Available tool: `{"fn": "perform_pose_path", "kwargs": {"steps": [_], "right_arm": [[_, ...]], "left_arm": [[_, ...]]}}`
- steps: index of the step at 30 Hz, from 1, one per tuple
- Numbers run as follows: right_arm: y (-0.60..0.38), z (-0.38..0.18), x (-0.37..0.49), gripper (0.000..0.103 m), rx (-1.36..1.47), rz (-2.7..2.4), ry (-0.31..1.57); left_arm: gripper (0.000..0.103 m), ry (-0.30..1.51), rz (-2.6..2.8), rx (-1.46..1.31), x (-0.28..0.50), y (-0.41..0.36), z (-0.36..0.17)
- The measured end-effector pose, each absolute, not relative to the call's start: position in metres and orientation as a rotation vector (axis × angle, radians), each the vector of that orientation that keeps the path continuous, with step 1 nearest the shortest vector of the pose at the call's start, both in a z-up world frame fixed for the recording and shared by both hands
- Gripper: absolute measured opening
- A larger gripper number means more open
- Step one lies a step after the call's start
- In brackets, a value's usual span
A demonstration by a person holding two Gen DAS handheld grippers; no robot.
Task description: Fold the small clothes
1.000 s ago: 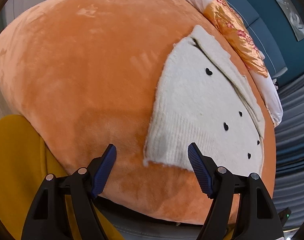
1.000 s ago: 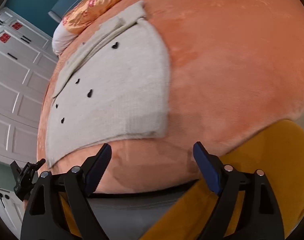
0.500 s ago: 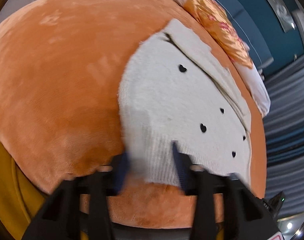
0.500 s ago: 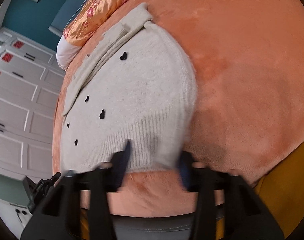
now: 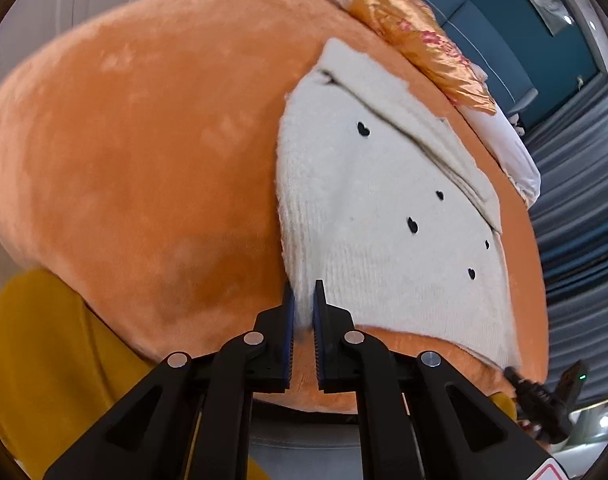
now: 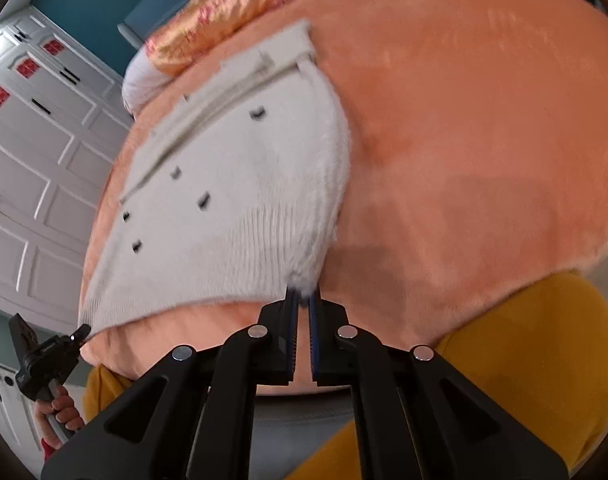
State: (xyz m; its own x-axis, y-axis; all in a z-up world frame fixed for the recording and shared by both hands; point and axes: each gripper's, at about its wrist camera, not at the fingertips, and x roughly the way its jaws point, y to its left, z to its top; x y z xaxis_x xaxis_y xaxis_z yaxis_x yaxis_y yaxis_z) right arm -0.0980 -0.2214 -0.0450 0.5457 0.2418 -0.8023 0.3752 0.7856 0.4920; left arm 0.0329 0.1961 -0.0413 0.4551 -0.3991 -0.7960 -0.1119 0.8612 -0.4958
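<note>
Cream knit sweater (image 5: 383,216), dotted with black hearts, lies flat on an orange plush blanket (image 5: 144,160). The left gripper (image 5: 302,300), jaws closing, and the right gripper (image 6: 302,298), jaws clenched, each pinch a near hem corner, apparently ready to fold it.

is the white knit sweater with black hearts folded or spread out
Partly folded: the white knit sweater lies flat on the orange plush blanket, its sleeve folded along the top.

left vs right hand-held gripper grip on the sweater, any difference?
The left hand-held gripper pinches the white sweater at its near left hem corner; its jaws are closing. The right hand-held gripper pinches the near right corner. Both grip ribbed hem.
</note>
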Motion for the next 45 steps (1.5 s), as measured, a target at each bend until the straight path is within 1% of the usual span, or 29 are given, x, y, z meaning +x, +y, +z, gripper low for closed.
{"fn": "perform_pose_path", "kwargs": {"steps": [2,3,4,5,6,7,9,12,14,15,16,17,22,26,31,36,38,42,43,45], "right_arm": [[-0.224,-0.051,-0.093,0.009,0.718,-0.107,1.034],[-0.225,-0.050,-0.092,0.019,0.730,-0.108,1.026],[-0.226,-0.047,-0.092,0.040,0.739,-0.111,1.008],[-0.227,-0.041,-0.092,0.055,0.741,-0.121,0.974],[-0.227,-0.037,-0.092,0.076,0.735,-0.132,0.947],[-0.227,-0.034,-0.091,0.080,0.721,-0.143,0.926],[-0.227,-0.034,-0.081,0.080,0.705,-0.150,0.934],[-0.228,-0.048,-0.066,0.080,0.749,-0.155,0.969],[-0.225,-0.056,-0.058,0.059,0.761,-0.162,0.991],[-0.224,-0.057,-0.055,0.034,0.745,-0.170,1.001],[-0.222,-0.056,-0.053,0.007,0.737,-0.165,1.004],[-0.222,-0.052,-0.053,0.008,0.737,-0.148,0.997],[-0.219,-0.001,-0.076,0.006,0.639,-0.079,0.924],[-0.213,0.020,-0.116,0.006,0.525,-0.024,0.991],[-0.203,0.015,-0.184,0.006,0.408,0.013,1.192],[-0.197,0.013,-0.240,0.006,0.475,0.005,1.277],[-0.192,0.011,-0.251,0.006,0.478,0.004,1.297],[-0.196,0.019,-0.248,0.006,0.516,-0.005,1.266],[-0.205,0.029,-0.237,0.006,0.514,-0.009,1.230],[-0.217,0.046,-0.222,0.006,0.491,-0.023,1.144]], "left_arm": [[0.012,1.095,-0.162,-0.610,0.033,0.199,-0.050],[0.023,1.091,-0.142,-0.625,0.034,0.199,-0.052],[0.040,1.086,-0.113,-0.628,0.036,0.199,-0.052],[0.048,1.077,-0.092,-0.625,0.037,0.199,-0.051],[0.057,1.066,-0.077,-0.622,0.040,0.199,-0.050],[0.059,1.063,-0.078,-0.623,0.043,0.199,-0.050],[0.063,1.080,-0.084,-0.636,0.051,0.199,-0.054],[0.063,1.125,-0.092,-0.708,0.066,0.199,-0.070],[0.060,1.112,-0.095,-0.713,0.071,0.198,-0.070],[0.044,1.108,-0.112,-0.700,0.073,0.197,-0.067],[0.006,1.110,-0.135,-0.688,0.075,0.196,-0.064],[0.007,1.119,-0.159,-0.664,0.076,0.194,-0.058],[0.005,1.058,-0.221,-0.581,0.054,0.205,-0.011],[0.003,1.081,-0.271,-0.471,0.017,0.211,0.018],[0.003,1.234,-0.299,-0.375,-0.053,0.222,0.019],[0.003,1.373,-0.289,-0.389,-0.120,0.219,0.006],[0.003,1.398,-0.295,-0.419,-0.134,0.214,0.004],[0.002,1.367,-0.287,-0.418,-0.126,0.205,0.020],[0.002,1.336,-0.286,-0.420,-0.118,0.206,0.029],[0.002,1.206,-0.268,-0.412,-0.089,0.214,0.055]]}}
